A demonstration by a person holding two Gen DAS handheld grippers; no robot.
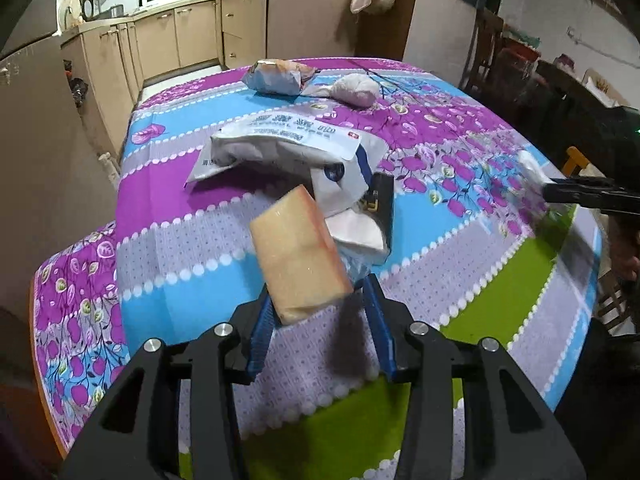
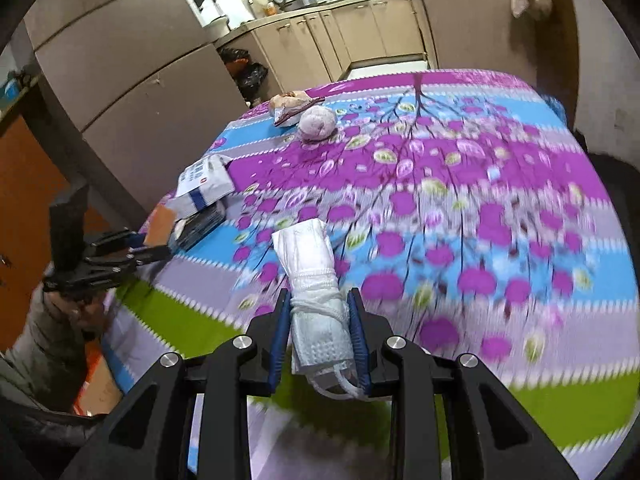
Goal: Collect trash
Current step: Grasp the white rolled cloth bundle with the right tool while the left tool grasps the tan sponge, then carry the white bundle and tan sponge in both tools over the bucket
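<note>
Kitchen cabinets line the back of the room, and in front of them stands a table under a bright cloth (image 1: pixel 192 248) of purple, blue, grey and green bands. I have a piece of trash in each gripper. My left gripper (image 1: pixel 316 304) has its jaws closed on a tan, block-shaped packet (image 1: pixel 298 256), held up above the cloth. My right gripper (image 2: pixel 320 332) has its jaws pressed against a rolled white wad (image 2: pixel 314 292), possibly a tissue or mask with a string around it, also clear of the table. So two items look picked up but not yet dropped anywhere; I see no bin in either view. Left on the cloth are a white wipes pack (image 1: pixel 288 152) with blue print near the middle, and at the far edge a crumpled wrapper (image 1: pixel 276 76) just beside a pale balled-up bag (image 1: pixel 356 88). I judge the task roughly half done
</note>
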